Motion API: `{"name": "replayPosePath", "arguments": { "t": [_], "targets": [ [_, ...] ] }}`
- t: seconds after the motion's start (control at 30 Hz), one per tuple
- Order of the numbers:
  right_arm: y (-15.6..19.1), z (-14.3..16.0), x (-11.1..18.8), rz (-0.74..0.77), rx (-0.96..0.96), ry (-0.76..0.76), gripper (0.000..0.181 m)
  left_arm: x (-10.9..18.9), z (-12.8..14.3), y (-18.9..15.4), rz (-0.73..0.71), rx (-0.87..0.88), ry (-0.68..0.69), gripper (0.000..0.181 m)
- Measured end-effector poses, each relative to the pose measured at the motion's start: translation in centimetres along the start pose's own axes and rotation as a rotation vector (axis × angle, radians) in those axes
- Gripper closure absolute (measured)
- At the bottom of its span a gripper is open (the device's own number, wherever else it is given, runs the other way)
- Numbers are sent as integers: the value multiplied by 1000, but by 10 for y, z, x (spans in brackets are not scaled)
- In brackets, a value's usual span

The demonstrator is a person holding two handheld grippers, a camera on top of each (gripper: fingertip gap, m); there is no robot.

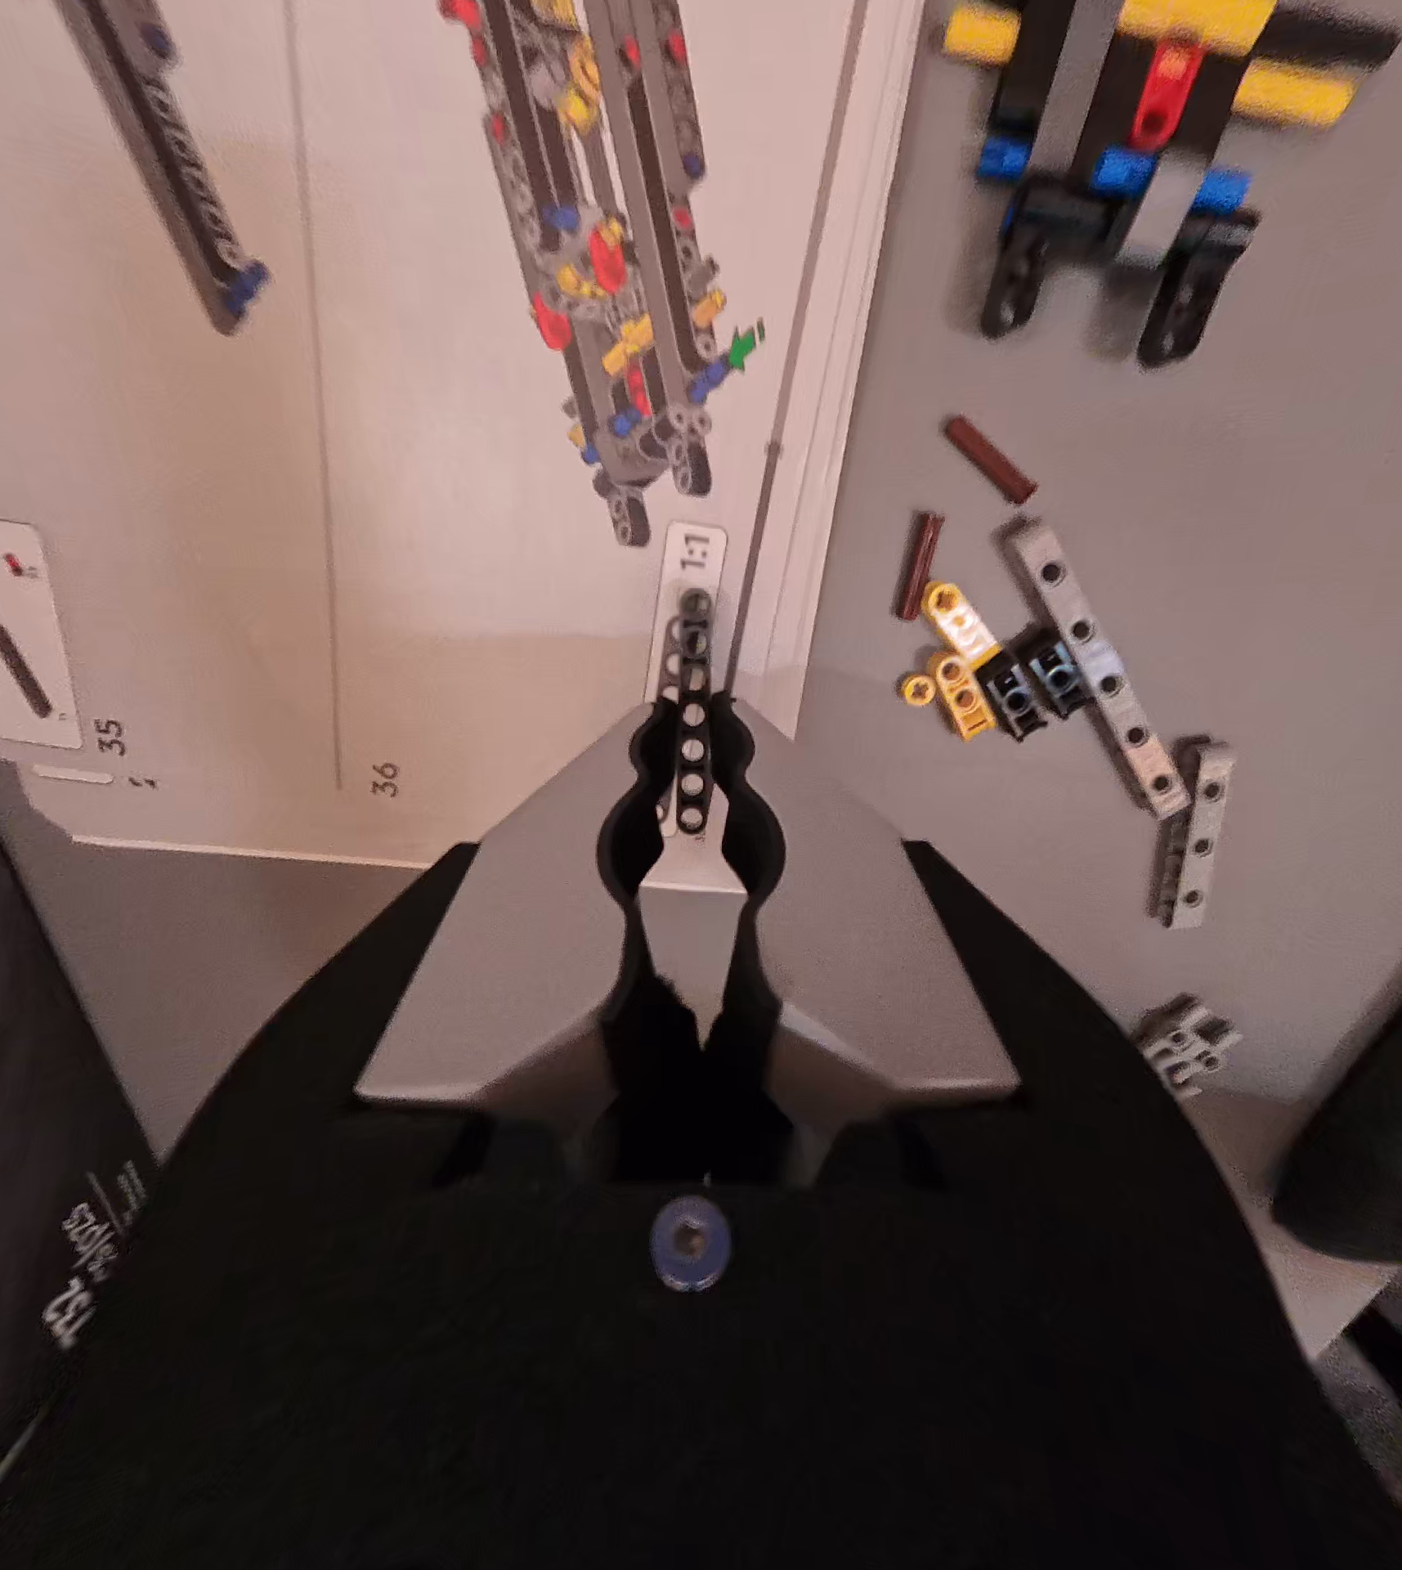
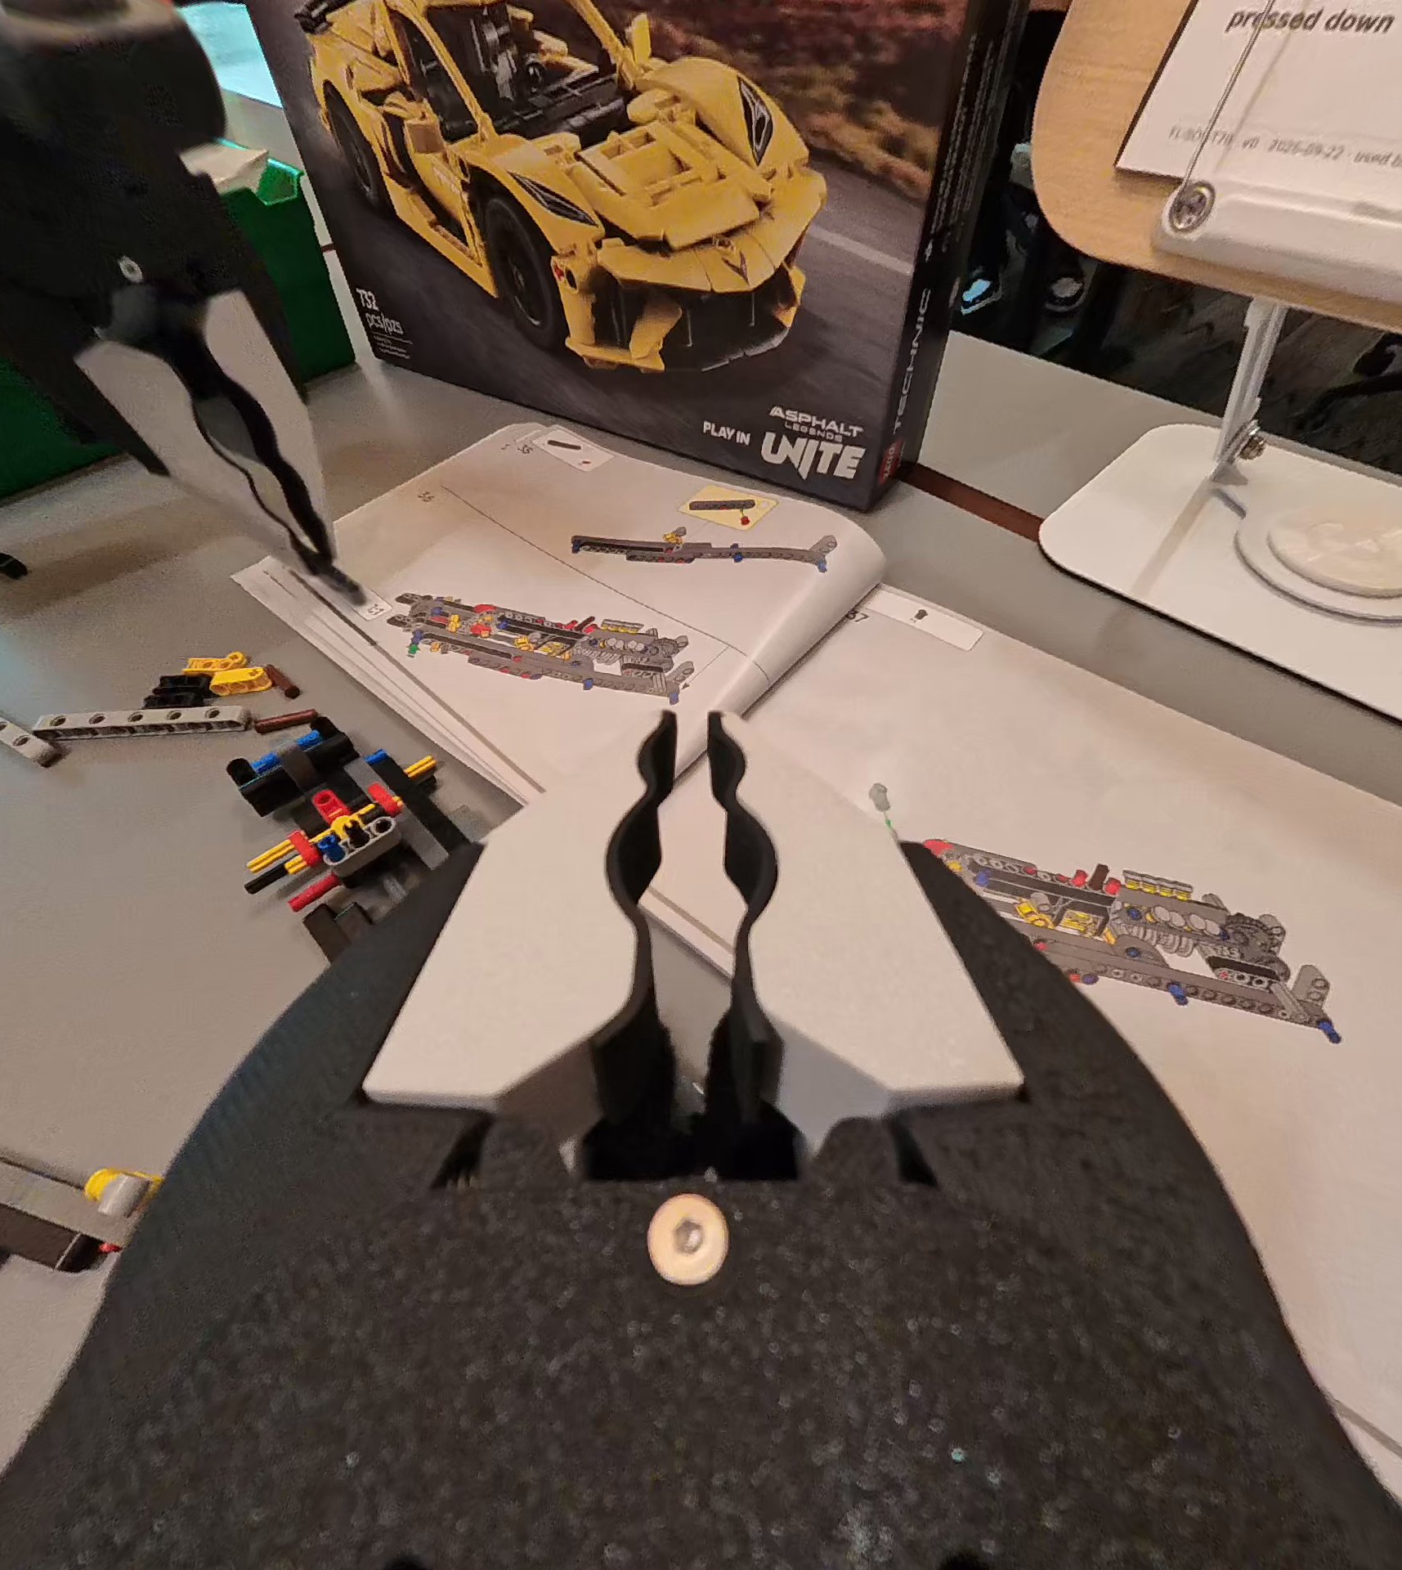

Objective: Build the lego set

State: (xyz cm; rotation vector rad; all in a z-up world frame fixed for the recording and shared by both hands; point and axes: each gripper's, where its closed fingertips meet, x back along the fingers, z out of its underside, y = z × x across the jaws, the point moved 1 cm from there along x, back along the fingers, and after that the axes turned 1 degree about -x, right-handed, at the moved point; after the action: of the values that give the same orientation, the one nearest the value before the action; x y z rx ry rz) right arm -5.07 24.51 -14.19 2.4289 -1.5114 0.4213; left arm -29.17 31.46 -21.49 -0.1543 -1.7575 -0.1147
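Left wrist view — left gripper (image 1: 690, 722) clamps black beam (image 1: 692, 731), far end blurred.

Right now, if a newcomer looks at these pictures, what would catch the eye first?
Probably the box with a yellow car pictured on it, standing at the back of the table behind the open instruction booklet. Next, the left tongs, shut on a black beam with holes, holding it over a drawing at the booklet's edge. The right tongs hover empty, slightly open, above the pages.

Black holed beam (image 1: 692, 722), yellow connectors (image 1: 956, 658), grey beams (image 1: 1092, 663), brown axles (image 1: 990, 459).
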Motion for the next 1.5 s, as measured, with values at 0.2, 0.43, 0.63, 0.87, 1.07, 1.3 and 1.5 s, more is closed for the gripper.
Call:
{"name": "replayPosePath", "arguments": {
  "t": [0.2, 0.43, 0.63, 0.87, 1.07, 1.3, 1.5],
  "targets": [
    [-1, 0, 0, -9, -10, 3, 176, -9, 8, 4, -22, -44, 62, 176],
    [2, 6, -4, -11, 13, 28, 176, -6, 9, 8, -34, -143, 115, 176],
    [0, 11, -6, -7, 15, 47, 176, -9, 9, 8, 26, -131, 141, 176],
    [0, 13, -7, -10, 14, 56, 175, -9, 10, 11, 20, -155, 144, 175],
    [1, 17, -9, -6, 38, 76, 176, -9, 10, 11, 40, -149, 166, 176],
    [2, 17, -9, -7, 40, 78, 175, -10, 10, 9, 57, -99, 177, 175],
    [10, 10, 20, -69, 10, 68, 171, 0, 12, 7, -7, -59, 178, 176]
  ]
}}
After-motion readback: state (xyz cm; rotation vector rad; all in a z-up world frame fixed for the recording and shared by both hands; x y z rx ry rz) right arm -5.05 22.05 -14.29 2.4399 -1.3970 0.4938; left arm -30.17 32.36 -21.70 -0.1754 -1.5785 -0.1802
